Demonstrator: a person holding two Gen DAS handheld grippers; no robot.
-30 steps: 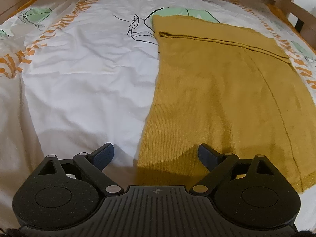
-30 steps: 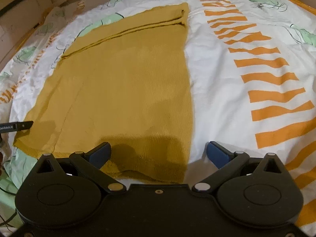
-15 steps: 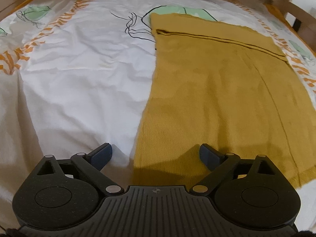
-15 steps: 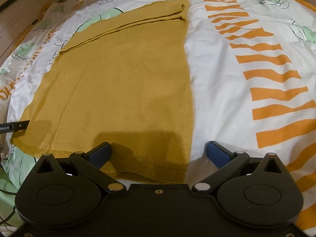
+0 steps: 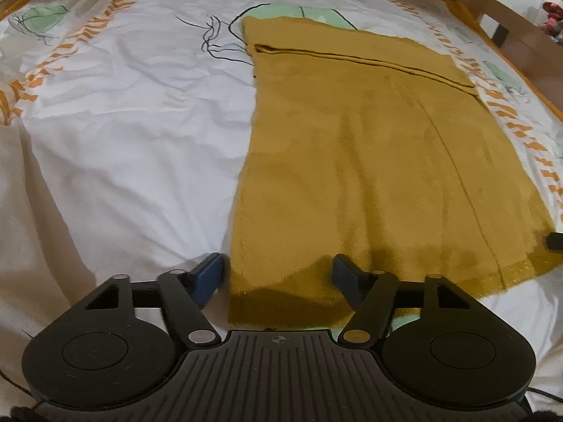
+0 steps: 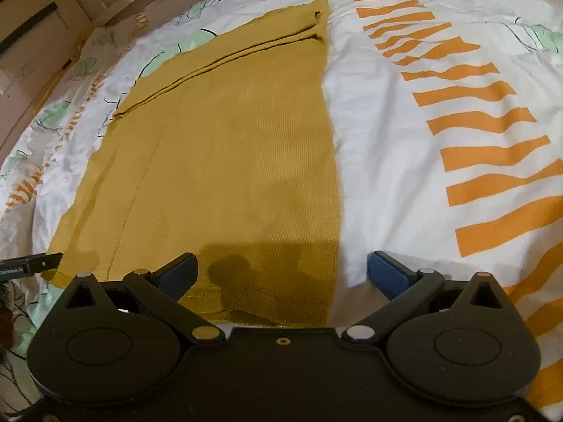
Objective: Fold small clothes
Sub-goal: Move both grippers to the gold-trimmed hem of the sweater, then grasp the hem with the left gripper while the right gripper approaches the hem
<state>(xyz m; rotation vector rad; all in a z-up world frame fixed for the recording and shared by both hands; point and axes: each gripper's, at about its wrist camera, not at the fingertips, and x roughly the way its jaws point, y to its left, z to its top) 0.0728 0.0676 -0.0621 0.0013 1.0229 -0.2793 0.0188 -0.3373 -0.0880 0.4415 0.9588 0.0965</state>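
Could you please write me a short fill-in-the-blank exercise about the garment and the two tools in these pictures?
1. The garment spread on the bedsheet is mustard ____ in colour.
2. Both the left tool and the right tool have their jaws ____.
3. The broad stripes printed on the bedsheet are ____.
4. Neither tool is holding the garment; it lies ____ on the bedsheet.

Missing words: yellow; open; orange; flat

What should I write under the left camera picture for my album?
Open left gripper poised over the near left corner of a mustard-yellow knit garment lying flat on a patterned bedsheet.
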